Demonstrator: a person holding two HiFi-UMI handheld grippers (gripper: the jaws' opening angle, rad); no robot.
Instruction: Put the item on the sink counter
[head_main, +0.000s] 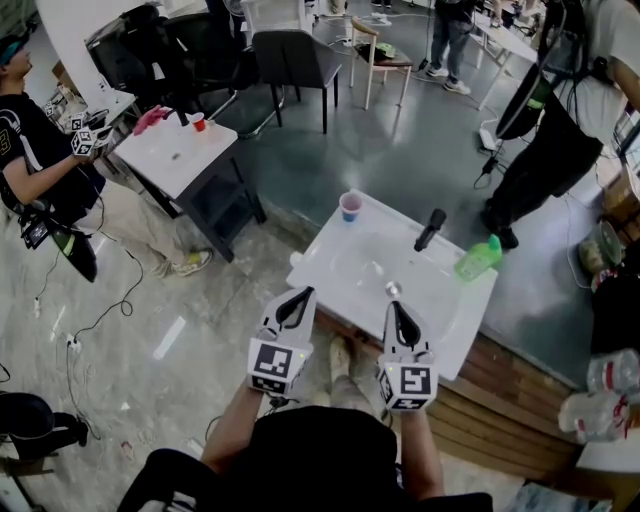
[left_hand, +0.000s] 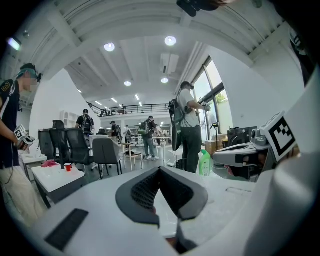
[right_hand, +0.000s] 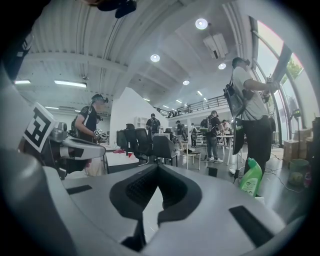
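The white sink counter (head_main: 318, 262) stands right ahead of me in the head view. A blue cup (head_main: 350, 206) sits on its far left corner, a black faucet (head_main: 431, 229) rises at the back, and a green bottle (head_main: 479, 257) lies near its right edge. My left gripper (head_main: 300, 297) hovers at the counter's near left edge, shut, with nothing between its jaws. My right gripper (head_main: 397, 306) is beside it over the basin's near rim, also shut and empty, just short of a small silver drain knob (head_main: 393, 289). The green bottle (right_hand: 251, 177) also shows in the right gripper view.
A white table (head_main: 170, 160) with a red cup (head_main: 198, 121) stands at the back left, with a person (head_main: 40, 160) holding grippers beside it. Chairs (head_main: 295, 60) are behind. Another person (head_main: 550, 130) stands right of the sink. Clear plastic bottles (head_main: 605, 395) lie at the right edge.
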